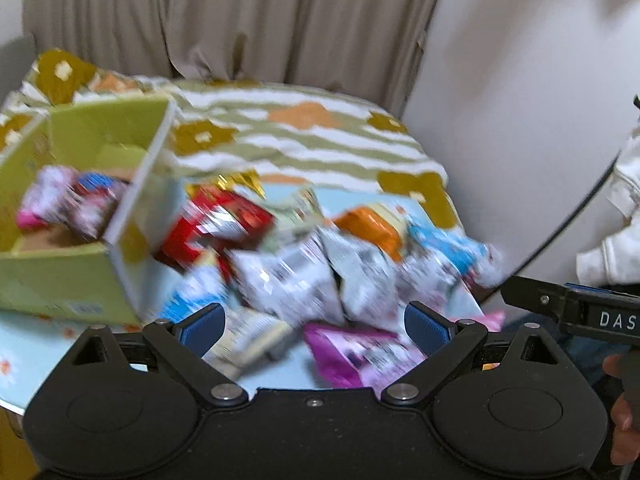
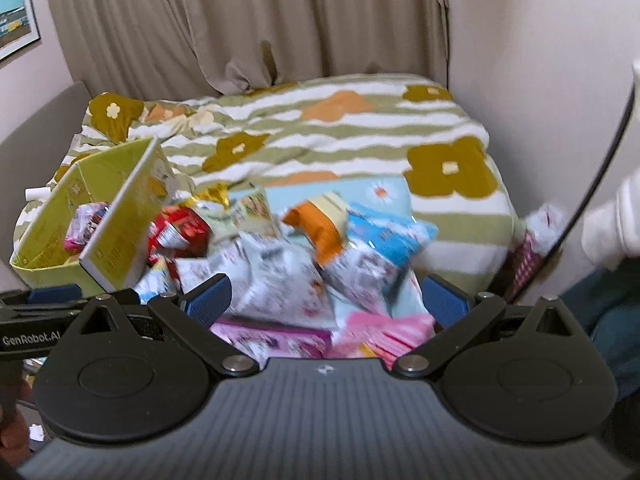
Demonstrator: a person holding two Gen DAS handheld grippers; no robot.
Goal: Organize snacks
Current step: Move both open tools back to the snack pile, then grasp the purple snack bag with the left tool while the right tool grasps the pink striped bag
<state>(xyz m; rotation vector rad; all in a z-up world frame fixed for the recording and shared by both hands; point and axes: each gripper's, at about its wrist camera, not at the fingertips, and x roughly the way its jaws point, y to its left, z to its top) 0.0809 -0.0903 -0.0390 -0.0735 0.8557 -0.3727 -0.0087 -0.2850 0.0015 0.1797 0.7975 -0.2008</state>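
Observation:
A pile of snack packets (image 1: 304, 272) lies on a light blue flowered cloth (image 1: 280, 372): white, red (image 1: 216, 228), orange (image 1: 372, 224), blue and pink (image 1: 360, 352) ones. The pile also shows in the right wrist view (image 2: 288, 276). A green cardboard box (image 1: 60, 272) stands open at the left with a few packets (image 1: 68, 204) inside; the right wrist view shows it too (image 2: 116, 216). My left gripper (image 1: 314, 326) is open and empty, low over the near packets. My right gripper (image 2: 326, 300) is open and empty above the pile.
A bed with a green-striped flowered blanket (image 2: 320, 128) lies behind the pile. Beige curtains (image 2: 240, 20) hang at the back, and a white wall (image 1: 520, 80) is at the right. The other gripper's body shows at the right edge (image 1: 580, 312).

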